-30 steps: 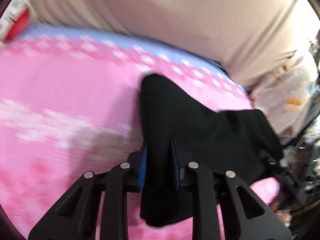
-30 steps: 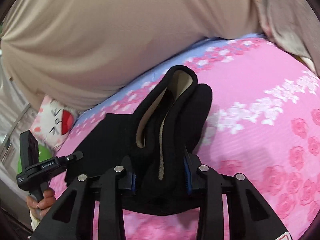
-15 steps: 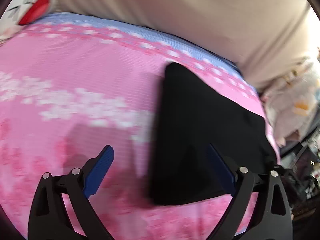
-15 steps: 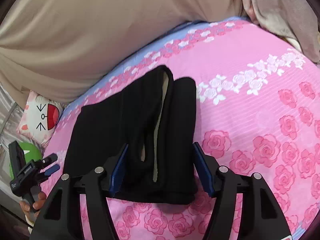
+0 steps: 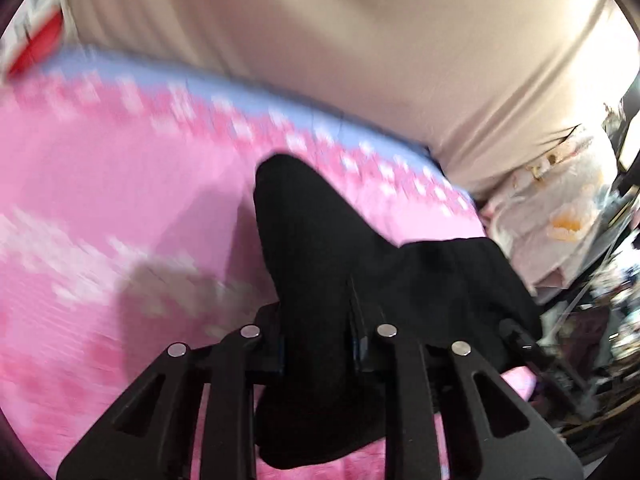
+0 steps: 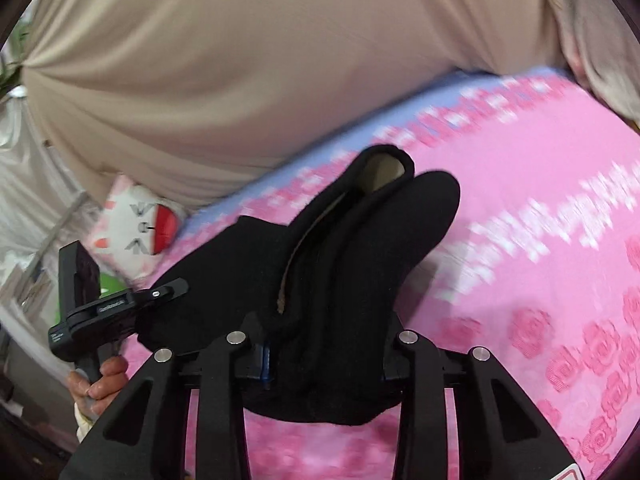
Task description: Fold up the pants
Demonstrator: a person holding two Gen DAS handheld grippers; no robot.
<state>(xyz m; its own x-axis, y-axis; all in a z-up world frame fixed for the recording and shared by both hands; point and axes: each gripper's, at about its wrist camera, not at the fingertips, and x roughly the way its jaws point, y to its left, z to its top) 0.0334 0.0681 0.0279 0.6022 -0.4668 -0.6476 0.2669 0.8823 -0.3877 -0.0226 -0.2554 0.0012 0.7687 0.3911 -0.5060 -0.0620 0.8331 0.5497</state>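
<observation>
Left wrist view gives us the left gripper [image 5: 318, 328] at six o'clock with its jaws closing on a thick fold of the black pants [image 5: 340, 264]; cloth fills the gap between the pads and hides the blue liners almost wholly. The pants rise toward twelve o'clock in a blunt hump and spread to three o'clock, where the other tool's black tip pokes in at the frame's edge. From the right wrist view we see the right gripper [image 6: 326, 360], jaws also closing, pinching a bundle of several layers with a tan fleece lining [image 6: 380, 170] showing in the open cuff at twelve o'clock. At nine o'clock there, a hand [image 6: 98, 380] grips the handle of the left tool. Nothing lies across the pants except our own two claws. Behind them, a big beige cushion [image 6: 240, 80] fills the upper half of both views, and a white cat-face pillow [image 6: 140, 228] with a red patch sits at nine o'clock beside something green. Underneath lies a pink bedspread [image 6: 540, 280] with rose and white flower prints and a lilac border [image 5: 200, 84], softly ribbed, blurred by motion. Cluttered shelves and a pale floral cloth [image 5: 560, 216] crowd three o'clock in the left view.
</observation>
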